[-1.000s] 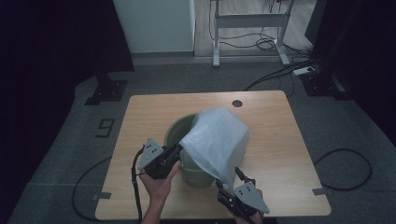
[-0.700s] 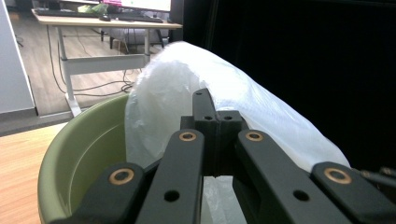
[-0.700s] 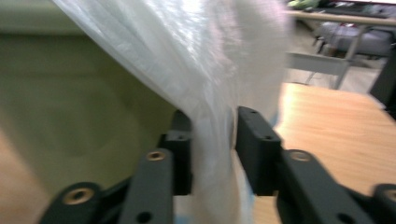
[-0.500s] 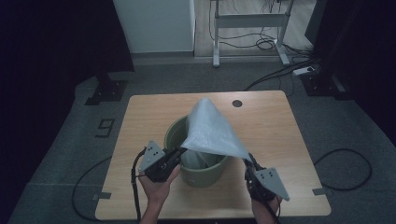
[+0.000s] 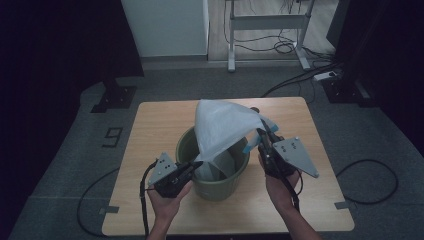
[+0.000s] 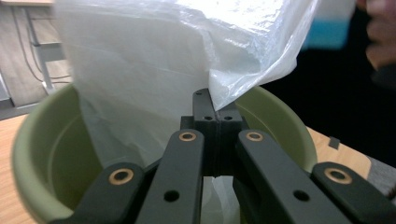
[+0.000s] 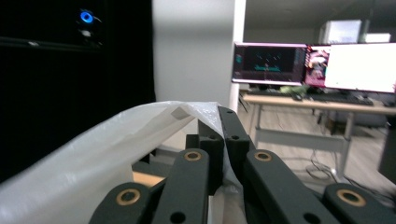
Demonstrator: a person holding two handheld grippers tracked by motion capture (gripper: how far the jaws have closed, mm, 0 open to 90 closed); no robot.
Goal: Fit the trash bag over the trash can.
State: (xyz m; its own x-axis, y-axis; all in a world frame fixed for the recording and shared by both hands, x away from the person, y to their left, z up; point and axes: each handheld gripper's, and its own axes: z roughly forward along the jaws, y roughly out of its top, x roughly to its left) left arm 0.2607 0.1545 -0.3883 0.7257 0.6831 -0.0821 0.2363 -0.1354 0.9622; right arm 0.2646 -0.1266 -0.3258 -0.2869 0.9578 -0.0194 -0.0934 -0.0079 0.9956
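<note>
A green bucket [image 5: 186,150] stands on the wooden table [image 5: 155,125], with a white plastic bag [image 5: 220,122] rising out of it like a tent. My left gripper [image 5: 199,163] is at the bucket's near-left rim, shut on the bag's lower edge. In the left gripper view its jaws [image 6: 212,100] pinch the bag [image 6: 149,70] above the bucket [image 6: 28,140]. My right gripper [image 5: 260,132] is raised at the bucket's right side. Its jaws have just been closing and now pinch the bag's upper edge [image 7: 223,116], with the bag [image 7: 93,158] stretched away to the left.
A small dark round spot [image 5: 254,109] lies on the table behind the bag. Beyond the table are a white cabinet [image 5: 165,25], a desk frame [image 5: 265,22] and floor cables [image 5: 300,75]. Monitors [image 7: 317,65] on a desk show in the right gripper view.
My right gripper has moved from the table's near edge up and away to the bucket's right side, pulling the bag's edge into a taut peak. The left gripper has stayed put.
</note>
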